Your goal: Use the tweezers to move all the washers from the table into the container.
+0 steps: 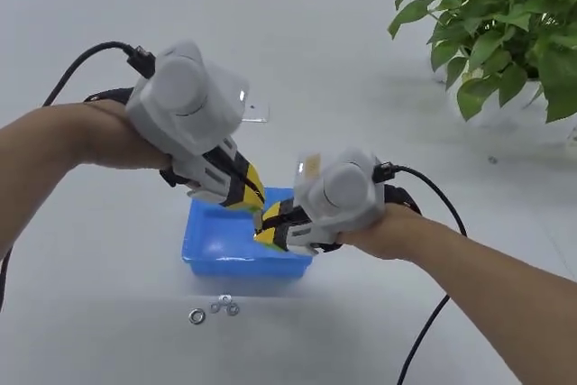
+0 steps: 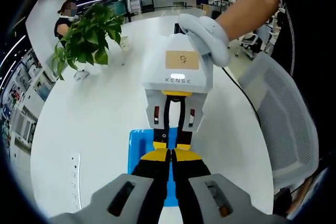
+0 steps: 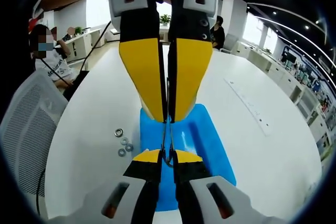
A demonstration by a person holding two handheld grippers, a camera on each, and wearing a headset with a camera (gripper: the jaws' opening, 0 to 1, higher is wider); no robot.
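Over the blue container (image 1: 212, 245) my two grippers meet tip to tip. The left gripper (image 1: 252, 197) comes in from the upper left, the right gripper (image 1: 264, 227) from the right. In the right gripper view thin metal tweezers (image 3: 166, 135) run from the left gripper's (image 3: 167, 114) yellow jaws down into my own right jaws (image 3: 167, 156). Both pairs of jaws are closed on the tweezers. Several small washers (image 1: 216, 307) lie on the white table just in front of the container, also seen as washers (image 3: 123, 142) left of the container (image 3: 210, 140).
A potted green plant (image 1: 505, 33) stands at the table's far right. A small clear tag (image 1: 255, 113) lies behind the grippers. Black cables trail from both grippers. A mesh chair (image 2: 283, 114) stands beside the table.
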